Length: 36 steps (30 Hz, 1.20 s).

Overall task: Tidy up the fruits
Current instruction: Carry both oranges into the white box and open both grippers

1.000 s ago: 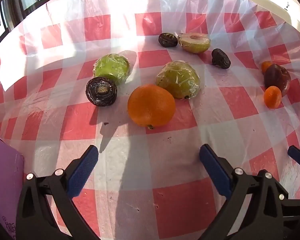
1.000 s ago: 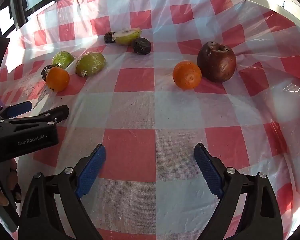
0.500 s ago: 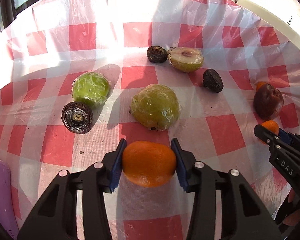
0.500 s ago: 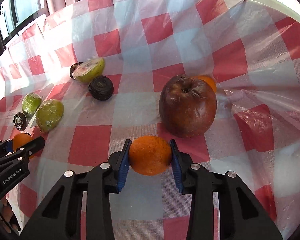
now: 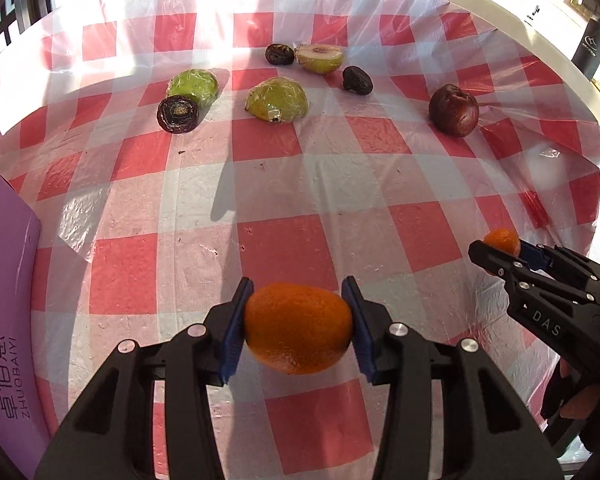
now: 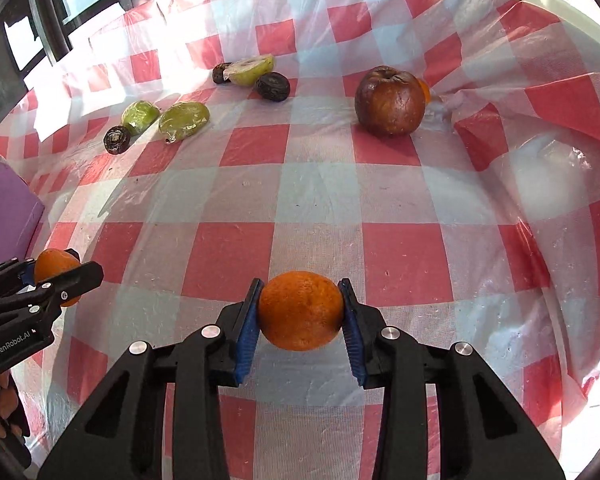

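The left gripper (image 5: 298, 330) is clamping a large orange (image 5: 298, 328), the right gripper (image 6: 300, 318) a smaller orange (image 6: 300, 310); both are hovering above the checkered tablecloth (image 6: 400, 200), well nearer than the brown apple (image 6: 390, 100).

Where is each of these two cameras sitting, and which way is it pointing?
Left wrist view: sits on the left gripper, looking forward along its fingers at the orange it grips and the checked tablecloth beyond; the right gripper shows at the right edge.
Right wrist view: sits on the right gripper, facing its own small orange; the left gripper shows at the left.
Both share the brown apple, wrapped green fruits and purple box.
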Tool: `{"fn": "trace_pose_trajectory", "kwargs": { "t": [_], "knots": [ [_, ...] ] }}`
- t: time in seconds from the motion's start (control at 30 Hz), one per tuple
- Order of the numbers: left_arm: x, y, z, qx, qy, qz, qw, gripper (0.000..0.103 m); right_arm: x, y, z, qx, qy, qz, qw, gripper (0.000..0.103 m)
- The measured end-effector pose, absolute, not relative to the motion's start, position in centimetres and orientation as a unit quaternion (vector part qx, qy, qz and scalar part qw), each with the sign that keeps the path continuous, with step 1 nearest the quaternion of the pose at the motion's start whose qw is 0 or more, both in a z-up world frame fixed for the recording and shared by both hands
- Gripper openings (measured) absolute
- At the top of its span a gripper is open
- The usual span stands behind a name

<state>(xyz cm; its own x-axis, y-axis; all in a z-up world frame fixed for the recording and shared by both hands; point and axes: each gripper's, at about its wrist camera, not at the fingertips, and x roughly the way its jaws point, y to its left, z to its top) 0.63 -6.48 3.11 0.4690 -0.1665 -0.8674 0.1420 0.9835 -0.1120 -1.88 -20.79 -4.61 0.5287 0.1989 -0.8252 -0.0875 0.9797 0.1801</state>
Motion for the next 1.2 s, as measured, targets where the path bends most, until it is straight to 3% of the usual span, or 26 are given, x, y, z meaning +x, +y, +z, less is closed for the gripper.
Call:
{"fn": "trace_pose_trajectory", "kwargs": {
  "t": [0.27,0.57,0.8,1.2],
  "knots": [
    [-1.8,-5.1,8.0,-0.003,0.47,-0.163,0.867,0.046,-3.8,-18.1,-2.4,0.059,0.485,0.087,0.868,0.037],
    [-3.7,4.1,15.2,-0.025,0.412,-0.153,0.898,0.046,-4.7,-11.8,0.5,0.108,0.474,0.087,0.869,0.037],
    [-6.1,11.8,15.7,-0.031,0.42,-0.121,0.899,0.046,-6.2,-7.0,1.6,0.126,0.48,0.097,0.863,0.037],
    [-9.1,24.8,13.6,-0.064,0.447,-0.022,0.892,0.046,-6.7,8.2,11.6,0.054,0.385,0.275,0.879,0.037]
  ]
}}
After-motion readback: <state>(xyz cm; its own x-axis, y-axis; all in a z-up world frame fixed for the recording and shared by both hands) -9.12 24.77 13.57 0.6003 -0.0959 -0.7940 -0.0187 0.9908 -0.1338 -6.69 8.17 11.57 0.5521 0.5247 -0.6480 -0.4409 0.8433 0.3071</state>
